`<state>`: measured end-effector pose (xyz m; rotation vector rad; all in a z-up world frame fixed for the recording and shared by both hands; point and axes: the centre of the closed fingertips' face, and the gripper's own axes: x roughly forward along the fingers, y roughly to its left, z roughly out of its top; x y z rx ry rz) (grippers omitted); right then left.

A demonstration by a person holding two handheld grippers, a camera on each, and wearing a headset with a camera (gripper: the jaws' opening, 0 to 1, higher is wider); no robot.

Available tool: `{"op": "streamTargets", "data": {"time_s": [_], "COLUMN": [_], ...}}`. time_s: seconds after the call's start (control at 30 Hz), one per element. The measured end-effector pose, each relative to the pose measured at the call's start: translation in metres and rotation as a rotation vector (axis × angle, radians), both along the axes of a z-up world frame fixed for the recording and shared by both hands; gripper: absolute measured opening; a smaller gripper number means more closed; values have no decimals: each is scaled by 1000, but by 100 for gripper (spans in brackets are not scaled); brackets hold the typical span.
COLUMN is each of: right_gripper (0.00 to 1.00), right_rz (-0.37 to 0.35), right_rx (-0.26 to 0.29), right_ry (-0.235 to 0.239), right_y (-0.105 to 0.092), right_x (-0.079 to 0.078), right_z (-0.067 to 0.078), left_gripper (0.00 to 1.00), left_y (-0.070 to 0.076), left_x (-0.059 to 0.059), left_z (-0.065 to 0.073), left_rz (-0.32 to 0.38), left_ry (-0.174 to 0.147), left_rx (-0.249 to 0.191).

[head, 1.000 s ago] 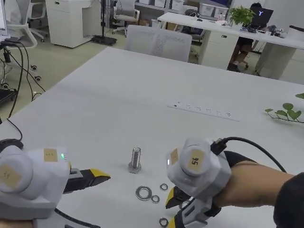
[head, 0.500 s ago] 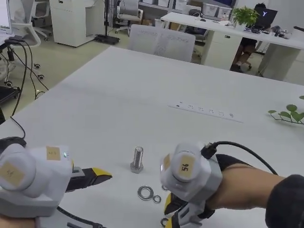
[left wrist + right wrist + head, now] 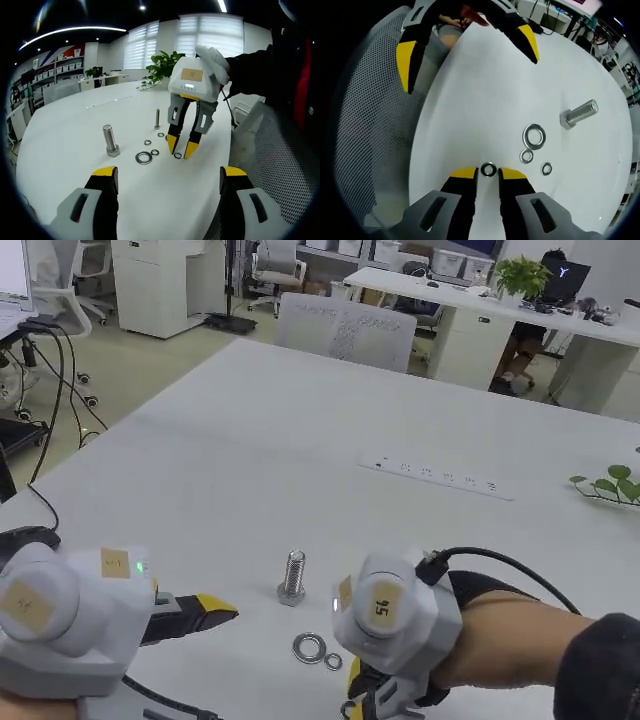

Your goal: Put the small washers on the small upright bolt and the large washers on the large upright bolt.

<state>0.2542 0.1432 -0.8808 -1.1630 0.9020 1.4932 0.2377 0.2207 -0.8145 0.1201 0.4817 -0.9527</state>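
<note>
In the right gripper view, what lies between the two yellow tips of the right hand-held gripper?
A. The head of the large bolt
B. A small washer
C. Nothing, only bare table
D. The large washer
B: a small washer lies between the tips of the right hand-held gripper, while the large washer and the large bolt lie well apart from them.

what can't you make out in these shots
- Head view: the right gripper is partly hidden under its own housing and cut by the bottom edge.
- Right gripper view: whether that gripper touches the small washer between its jaws; the gaps are too fine.
- Left gripper view: whether a washer already sits at the small bolt base; too small and far.
</note>
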Motion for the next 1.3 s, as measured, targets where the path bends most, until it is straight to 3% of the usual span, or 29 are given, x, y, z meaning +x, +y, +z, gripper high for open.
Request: {"op": "streamTargets", "data": {"time_s": [0.9,1.3], "right_gripper": [14,13], "right_rz": [14,-23], "right_rx": [-29,-25], "right_ry": [-9,4], "right_y": [-1,-3], "right_x": [-2,0], "right_z": [0,3], "left_gripper": [82,81], "left_y": [2,2], "left_x": [-1,0], "left_z": [2,2], "left_rz": [10,7], "left_ry": [-6,-11], "left_rx": [-7,-9]}}
